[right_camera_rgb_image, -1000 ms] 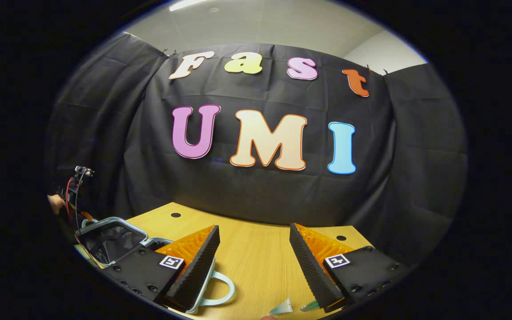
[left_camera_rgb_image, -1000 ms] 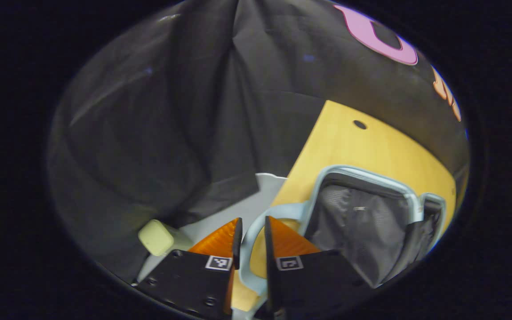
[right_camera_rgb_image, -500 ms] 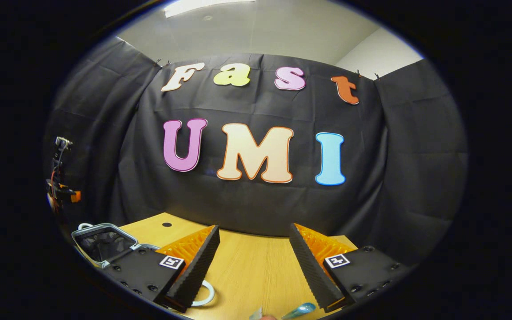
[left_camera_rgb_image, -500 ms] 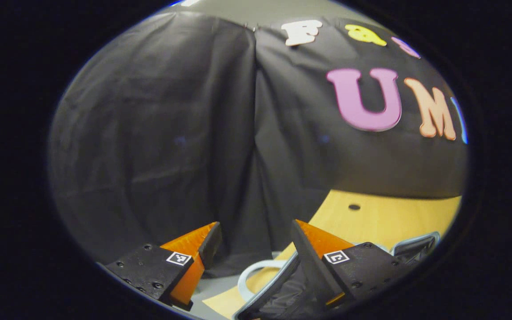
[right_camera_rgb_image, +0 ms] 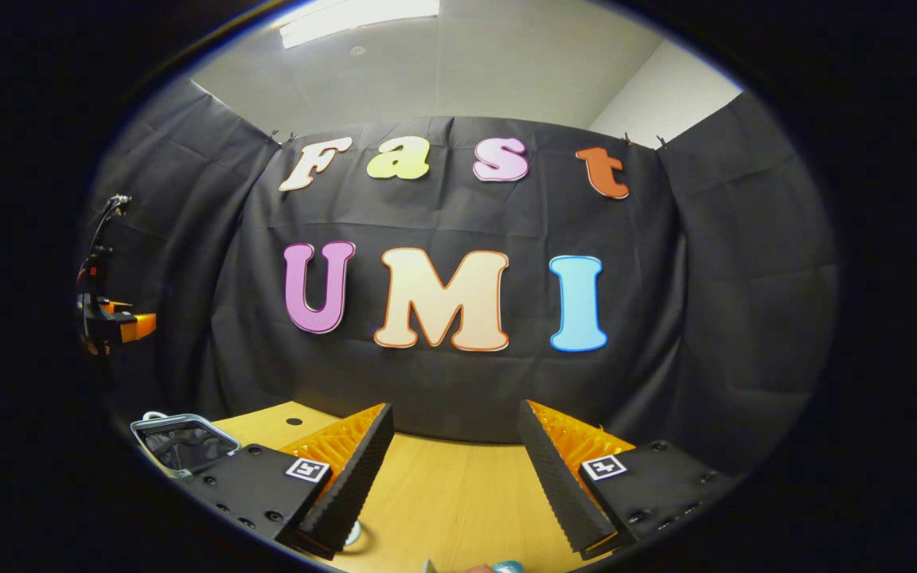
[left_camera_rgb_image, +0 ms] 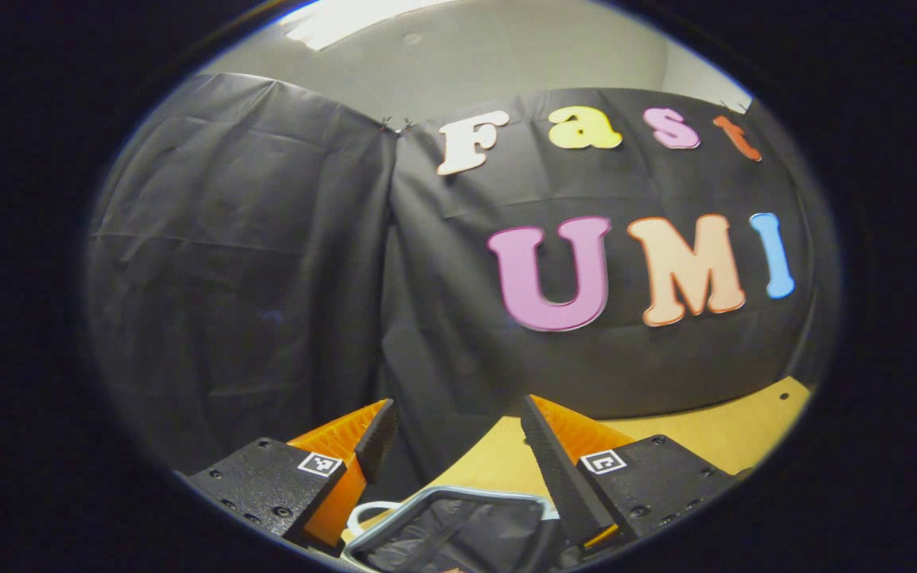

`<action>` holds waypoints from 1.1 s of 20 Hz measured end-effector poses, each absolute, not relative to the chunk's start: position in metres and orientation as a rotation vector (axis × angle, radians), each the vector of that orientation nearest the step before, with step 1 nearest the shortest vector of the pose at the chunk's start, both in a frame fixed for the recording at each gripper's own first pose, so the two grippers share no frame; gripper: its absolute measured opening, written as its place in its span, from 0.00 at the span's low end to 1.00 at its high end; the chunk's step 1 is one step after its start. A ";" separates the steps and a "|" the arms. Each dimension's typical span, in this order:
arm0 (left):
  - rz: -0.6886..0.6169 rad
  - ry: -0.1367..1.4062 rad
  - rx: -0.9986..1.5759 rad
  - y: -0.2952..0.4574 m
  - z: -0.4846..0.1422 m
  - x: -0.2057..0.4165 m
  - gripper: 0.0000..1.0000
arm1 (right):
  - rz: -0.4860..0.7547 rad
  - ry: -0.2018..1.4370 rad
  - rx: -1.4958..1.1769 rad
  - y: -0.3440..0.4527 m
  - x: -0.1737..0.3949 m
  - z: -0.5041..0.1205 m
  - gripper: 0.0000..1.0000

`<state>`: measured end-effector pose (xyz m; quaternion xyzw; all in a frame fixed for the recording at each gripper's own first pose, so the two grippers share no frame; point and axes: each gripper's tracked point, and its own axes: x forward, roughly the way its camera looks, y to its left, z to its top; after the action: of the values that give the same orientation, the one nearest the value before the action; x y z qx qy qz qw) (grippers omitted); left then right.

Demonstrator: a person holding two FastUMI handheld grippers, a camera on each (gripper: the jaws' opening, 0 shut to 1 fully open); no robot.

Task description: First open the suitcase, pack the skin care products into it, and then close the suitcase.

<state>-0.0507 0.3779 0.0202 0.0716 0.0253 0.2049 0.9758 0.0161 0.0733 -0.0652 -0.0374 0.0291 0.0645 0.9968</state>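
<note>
The open suitcase (left_camera_rgb_image: pixel 458 529) with a pale blue rim and dark mesh lining lies on the wooden table, low in the left gripper view, just below and between my fingers. My left gripper (left_camera_rgb_image: pixel 458 426) is open, holding nothing, raised above the suitcase. In the right gripper view the suitcase (right_camera_rgb_image: pixel 180 439) sits at the far left of the table. My right gripper (right_camera_rgb_image: pixel 454 434) is open and holds nothing above the table. A teal tip of a skin care product (right_camera_rgb_image: pixel 506 567) peeks in at the bottom edge. The left gripper (right_camera_rgb_image: pixel 112 322) hangs in the air at far left.
The wooden table (right_camera_rgb_image: pixel 442 501) runs back to the black cloth wall, with a small round hole (right_camera_rgb_image: pixel 293 421) near its far edge. A pale handle loop (left_camera_rgb_image: pixel 363 509) of the suitcase lies by my left finger.
My left gripper let go of the suitcase handle, opened, and rose, tilting up toward the wall. The right gripper also tilted up, so the suitcase and products slid lower in its view.
</note>
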 end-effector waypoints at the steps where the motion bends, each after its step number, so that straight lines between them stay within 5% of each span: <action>1: 0.379 0.047 0.139 0.368 0.026 -0.055 0.95 | 0.122 0.043 -0.079 0.066 0.016 -0.059 1.00; 10: 0.089 0.186 0.116 0.240 -0.014 -0.064 0.93 | 0.101 0.034 -0.098 -0.007 0.006 -0.051 0.98; 22: -0.127 0.359 0.118 0.060 -0.106 -0.075 0.93 | 0.141 0.108 -0.035 -0.066 -0.009 -0.066 0.98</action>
<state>-0.0752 0.0596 -0.1064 0.0588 0.1781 -0.0630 0.9802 -0.0095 -0.0655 -0.0661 -0.0174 0.0540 0.0704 0.9959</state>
